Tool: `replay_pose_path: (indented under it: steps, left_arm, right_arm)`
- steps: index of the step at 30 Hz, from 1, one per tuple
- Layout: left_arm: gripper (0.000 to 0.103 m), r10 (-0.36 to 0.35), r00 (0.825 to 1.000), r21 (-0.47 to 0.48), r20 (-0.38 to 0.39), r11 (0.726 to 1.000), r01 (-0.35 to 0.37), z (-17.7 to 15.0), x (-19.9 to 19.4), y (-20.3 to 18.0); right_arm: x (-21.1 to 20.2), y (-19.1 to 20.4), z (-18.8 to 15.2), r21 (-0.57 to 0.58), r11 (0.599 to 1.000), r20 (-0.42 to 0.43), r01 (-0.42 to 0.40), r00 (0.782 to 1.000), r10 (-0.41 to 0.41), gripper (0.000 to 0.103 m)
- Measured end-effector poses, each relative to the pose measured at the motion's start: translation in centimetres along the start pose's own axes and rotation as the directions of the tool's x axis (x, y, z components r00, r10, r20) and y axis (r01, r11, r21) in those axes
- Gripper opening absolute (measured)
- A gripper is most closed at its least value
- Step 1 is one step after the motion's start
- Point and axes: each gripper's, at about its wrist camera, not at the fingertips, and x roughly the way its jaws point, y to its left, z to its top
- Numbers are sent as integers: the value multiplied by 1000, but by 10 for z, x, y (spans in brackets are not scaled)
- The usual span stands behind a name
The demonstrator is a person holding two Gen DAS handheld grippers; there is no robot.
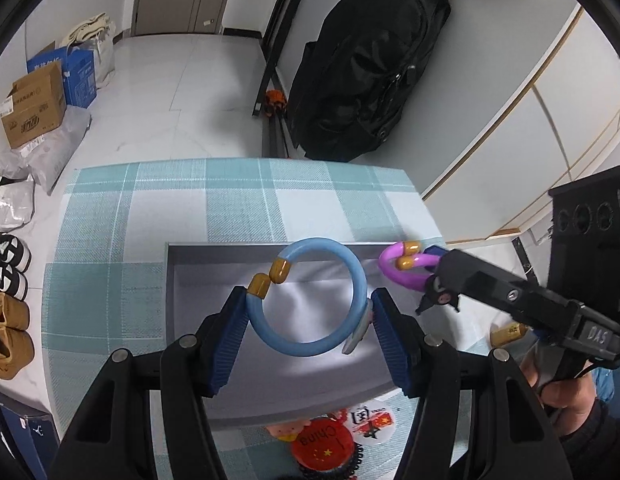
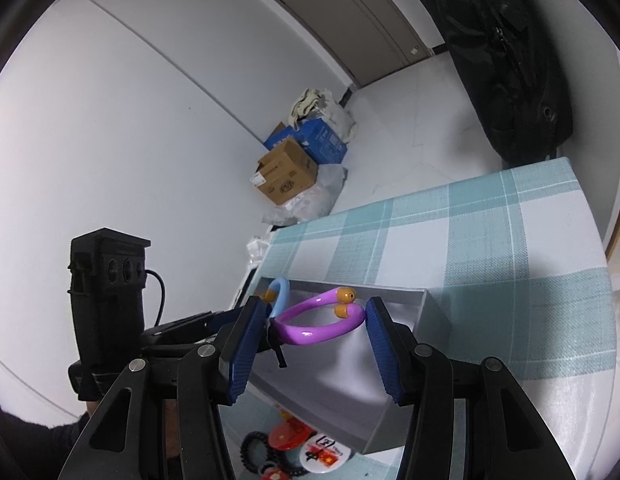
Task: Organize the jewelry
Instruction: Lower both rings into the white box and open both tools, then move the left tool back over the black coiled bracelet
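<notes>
My left gripper (image 1: 307, 316) is shut on a blue bangle (image 1: 334, 344) with gold end caps and holds it above the grey satin-lined box (image 1: 177, 276). My right gripper (image 2: 316, 328) is shut on a purple bangle (image 2: 310, 330) with gold end caps, held over the same box (image 2: 430, 312). In the left wrist view the purple bangle (image 1: 402, 276) hangs at the box's far right corner, in the right gripper (image 1: 428, 280). The blue bangle (image 2: 279, 294) shows behind the purple one in the right wrist view.
The box sits on a teal checked tablecloth (image 1: 237, 204). Round badges (image 1: 322, 440) and a black coil hair tie (image 2: 255, 452) lie near the box's front edge. A gold piece (image 1: 508, 334) lies right of the box. A black bag (image 1: 370, 64) stands behind the table.
</notes>
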Motion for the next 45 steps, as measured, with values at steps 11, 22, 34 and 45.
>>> replay_pose_path:
  steps: [11, 22, 34, 45]
  left_arm:
    - [58, -63, 997, -70, -32, 996, 61, 7, 10, 8]
    - [71, -23, 1000, -43, 21, 999, 24, 4, -8, 1]
    - [71, 152, 972, 56, 181, 985, -165, -21, -46, -24]
    - [72, 195, 963, 31, 186, 978, -204, -52, -63, -18]
  right_arm:
    - [6, 5, 1, -56, 998, -5, 43, 999, -43, 67]
    - [-30, 3, -2, -29, 999, 119, 39, 992, -35, 86]
    - [-50, 14, -19, -49, 995, 167, 91, 983, -82, 94]
    - [-54, 36, -42, -124, 981, 160, 151, 978, -131, 103]
